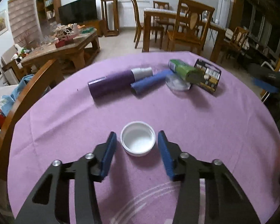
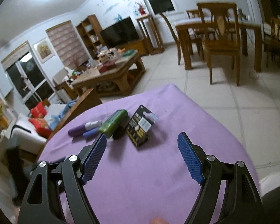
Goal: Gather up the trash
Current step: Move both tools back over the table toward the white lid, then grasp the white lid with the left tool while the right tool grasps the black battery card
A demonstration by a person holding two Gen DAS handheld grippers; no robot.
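The tabletop, under purple cloth, curves off at 9 and 3 o'clock, with bare cloth between its near rim and the trash. Beyond 12 o'clock stand a dining set and coffee table. Tubes, a green pack and a black card cluster at 12. The left hand-held gripper gapes around a white cap, not touching. The right hand-held gripper is spread wide, empty.

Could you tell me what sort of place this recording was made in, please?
Most likely a home living and dining room. A TV stands by a cluttered wooden coffee table, with a dining table and chairs behind. The work surface is a table under a purple cloth.
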